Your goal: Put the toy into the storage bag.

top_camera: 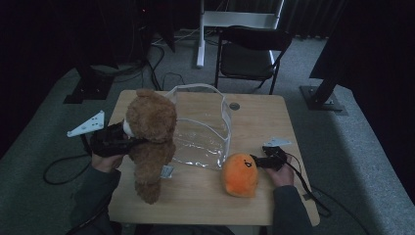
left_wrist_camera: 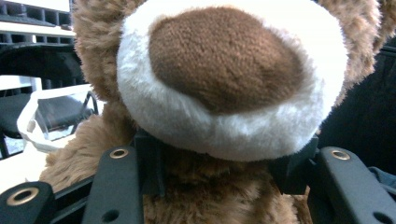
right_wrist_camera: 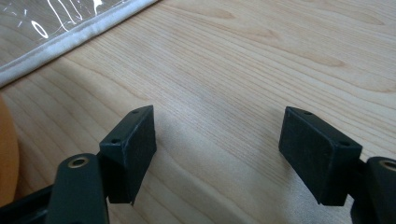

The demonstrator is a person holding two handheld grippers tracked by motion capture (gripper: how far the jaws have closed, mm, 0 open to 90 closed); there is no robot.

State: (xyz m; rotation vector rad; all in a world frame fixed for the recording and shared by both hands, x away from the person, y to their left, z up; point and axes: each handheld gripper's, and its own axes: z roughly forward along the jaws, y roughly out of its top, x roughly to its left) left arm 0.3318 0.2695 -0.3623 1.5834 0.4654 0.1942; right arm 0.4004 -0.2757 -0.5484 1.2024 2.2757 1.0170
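Clear plastic bag [top_camera: 200,125], white-trimmed, lies on the wooden table [top_camera: 205,196] with its mouth toward the far edge; nothing is visible inside it. Your left gripper [top_camera: 128,142] is clamped on the brown teddy bear [top_camera: 150,142] at the neck, just under the white muzzle, holding it upright at the bag's left edge. Your right gripper [right_wrist_camera: 217,154] rests on the table with jaws spread and nothing between them, just beside the orange plush [top_camera: 240,175].
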